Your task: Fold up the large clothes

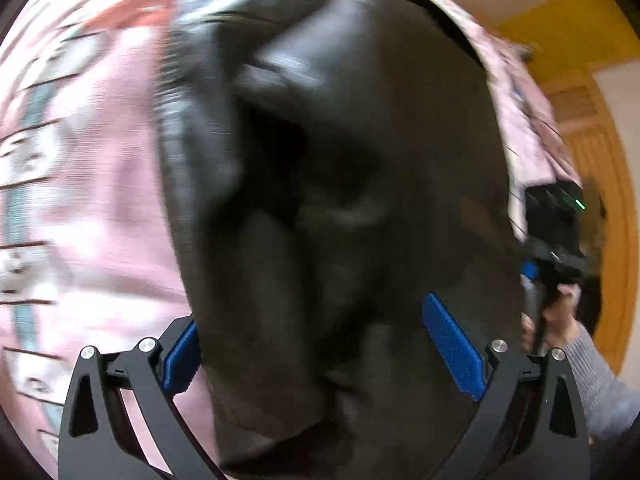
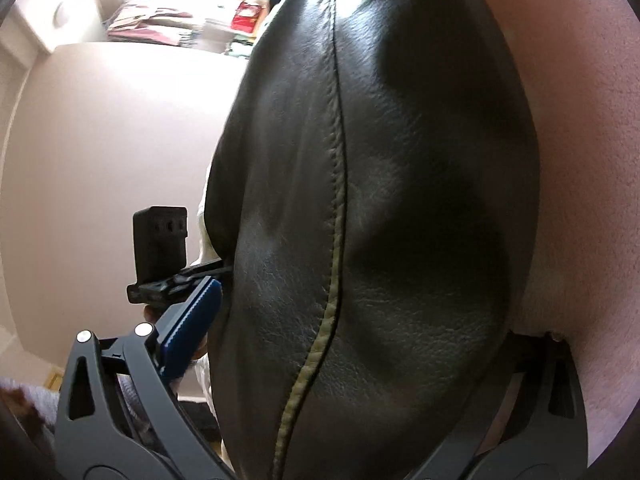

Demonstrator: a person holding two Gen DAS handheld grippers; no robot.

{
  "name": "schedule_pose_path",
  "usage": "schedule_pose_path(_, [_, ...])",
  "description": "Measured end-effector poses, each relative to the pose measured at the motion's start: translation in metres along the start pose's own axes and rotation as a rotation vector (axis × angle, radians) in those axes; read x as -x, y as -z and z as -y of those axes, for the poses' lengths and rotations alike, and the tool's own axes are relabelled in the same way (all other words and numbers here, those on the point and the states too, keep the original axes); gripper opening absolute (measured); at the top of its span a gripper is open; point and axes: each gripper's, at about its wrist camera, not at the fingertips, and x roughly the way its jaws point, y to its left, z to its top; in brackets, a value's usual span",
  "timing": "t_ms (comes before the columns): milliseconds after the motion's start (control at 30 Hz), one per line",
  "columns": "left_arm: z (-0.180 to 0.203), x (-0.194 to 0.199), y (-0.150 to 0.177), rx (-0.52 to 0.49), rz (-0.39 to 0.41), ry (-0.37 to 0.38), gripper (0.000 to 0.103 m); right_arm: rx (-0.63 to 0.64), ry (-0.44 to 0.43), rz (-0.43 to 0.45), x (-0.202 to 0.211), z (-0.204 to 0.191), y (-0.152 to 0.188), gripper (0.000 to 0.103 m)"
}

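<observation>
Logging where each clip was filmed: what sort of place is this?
Probably a bedroom at home: a pink patterned bedsheet under the black leather jacket, a wooden door, and stacked folded fabrics by a window.

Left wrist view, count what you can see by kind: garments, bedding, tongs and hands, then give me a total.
Black leather garment: 1
Pink patterned bedding: 1
Tongs: 2, the left tongs and the right tongs at the frame's right edge
Hand: 1, on the right tongs
Total: 5
</observation>
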Motion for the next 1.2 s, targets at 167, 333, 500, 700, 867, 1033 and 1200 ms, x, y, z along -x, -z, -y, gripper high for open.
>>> schedule_pose_path(167, [-0.006,-0.027,-0.001,0.092,-0.019,0.114,0.090,0.028,0.045,0.004,-0.005,-0.006,-0.001,0.096])
schedule_pose_path(333, [-0.015,-0.017,-0.002,0.151,-0.017,0.180,0.055,0.032,0.097,-0.002,-0.007,-0.012,-0.003,0.083])
schedule_pose_path(500, [0.008,-0.004,-0.006,0.032,-0.002,0.073,0.042,0.047,0.017,-0.003,-0.008,-0.030,-0.008,0.078])
schedule_pose_path(700, [0.026,0.007,-0.007,-0.006,0.028,0.047,0.036,0.048,-0.053,-0.002,-0.001,-0.045,-0.019,0.049])
schedule_pose_path(867, [0.017,0.025,-0.006,0.020,0.025,0.080,0.032,0.070,-0.041,-0.075,-0.010,-0.073,-0.038,0.037])
schedule_pose_path(1033, [0.003,0.037,-0.016,0.102,-0.004,0.133,0.028,-0.034,-0.060,-0.126,-0.021,-0.084,-0.064,0.032])
schedule_pose_path(1200, [0.024,0.087,-0.056,0.080,-0.003,0.080,0.026,0.002,-0.095,-0.082,-0.001,-0.133,-0.112,0.032])
